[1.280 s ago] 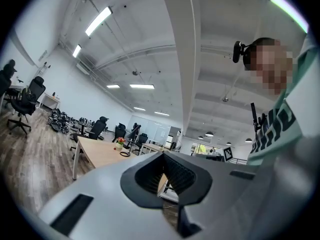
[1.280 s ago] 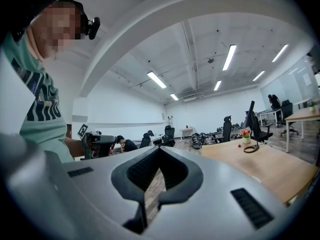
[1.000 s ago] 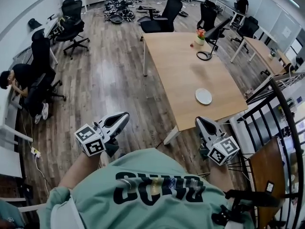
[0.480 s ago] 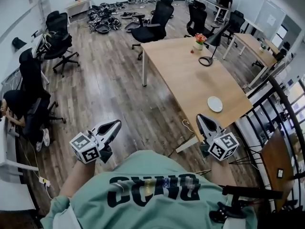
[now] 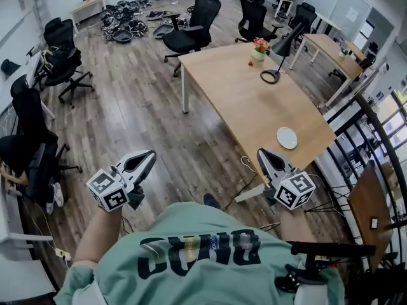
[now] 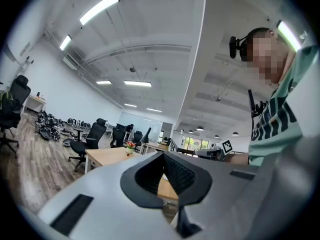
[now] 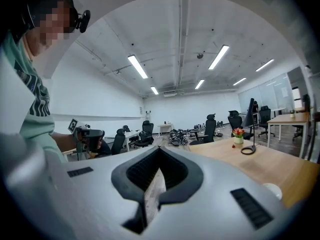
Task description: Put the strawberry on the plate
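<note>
A long wooden table [image 5: 241, 100] stands ahead of me. A white plate [image 5: 287, 138] lies near its near right corner, and it also shows low in the right gripper view as the plate [image 7: 273, 189]. The strawberry [image 7: 233, 145] is a small red dot at the far end beside a flower vase [image 5: 257, 49]; the left gripper view also shows the strawberry [image 6: 127, 154]. My left gripper [image 5: 147, 155] is over the floor, left of the table, shut and empty. The right gripper [image 5: 263, 152] hangs just short of the table's near corner, shut with nothing in it.
A black desk lamp [image 5: 280, 46] stands near the vase. Office chairs [image 5: 191, 27] sit beyond the table and along the left wall [image 5: 57, 62]. A black railing [image 5: 381, 170] runs at my right. Cables [image 5: 245, 167] lie under the table's near end.
The view has swung and moved closer: the table and plate now sit nearer and more centred. Both grippers travelled with me, staying shut and empty.
</note>
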`<state>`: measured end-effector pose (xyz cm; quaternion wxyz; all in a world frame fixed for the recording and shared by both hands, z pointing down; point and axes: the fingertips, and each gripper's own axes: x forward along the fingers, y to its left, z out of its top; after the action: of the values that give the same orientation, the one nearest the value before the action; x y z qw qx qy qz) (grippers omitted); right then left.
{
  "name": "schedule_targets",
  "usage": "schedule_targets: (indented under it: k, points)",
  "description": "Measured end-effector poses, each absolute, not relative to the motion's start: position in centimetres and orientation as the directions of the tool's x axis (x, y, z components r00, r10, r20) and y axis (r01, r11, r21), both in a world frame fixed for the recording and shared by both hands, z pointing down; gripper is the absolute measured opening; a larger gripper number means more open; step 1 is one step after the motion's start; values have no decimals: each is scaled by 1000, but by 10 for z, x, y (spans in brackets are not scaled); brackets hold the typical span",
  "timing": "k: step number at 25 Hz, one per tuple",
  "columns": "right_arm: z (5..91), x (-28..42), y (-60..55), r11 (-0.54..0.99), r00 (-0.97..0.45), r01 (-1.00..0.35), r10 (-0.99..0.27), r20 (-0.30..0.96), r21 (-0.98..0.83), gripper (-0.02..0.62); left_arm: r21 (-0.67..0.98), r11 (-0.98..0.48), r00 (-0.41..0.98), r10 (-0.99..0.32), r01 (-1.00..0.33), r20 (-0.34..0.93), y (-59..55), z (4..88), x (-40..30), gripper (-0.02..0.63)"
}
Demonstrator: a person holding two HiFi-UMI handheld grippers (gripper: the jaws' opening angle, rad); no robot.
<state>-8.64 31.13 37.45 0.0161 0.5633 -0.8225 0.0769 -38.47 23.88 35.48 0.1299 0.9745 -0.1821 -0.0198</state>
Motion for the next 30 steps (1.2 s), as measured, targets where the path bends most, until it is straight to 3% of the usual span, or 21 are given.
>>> schedule_targets:
  k: [15,30]
  points:
    - [379,8,116,467,-476,-879,-872,114,-98,5,234,-865,893,-449,-444,36,78,340,-286,3]
    - [396,53,28,421,-436,-897,-892,118,-132,5,261,-891,927,-369,-373,65,-25,362,-230,3]
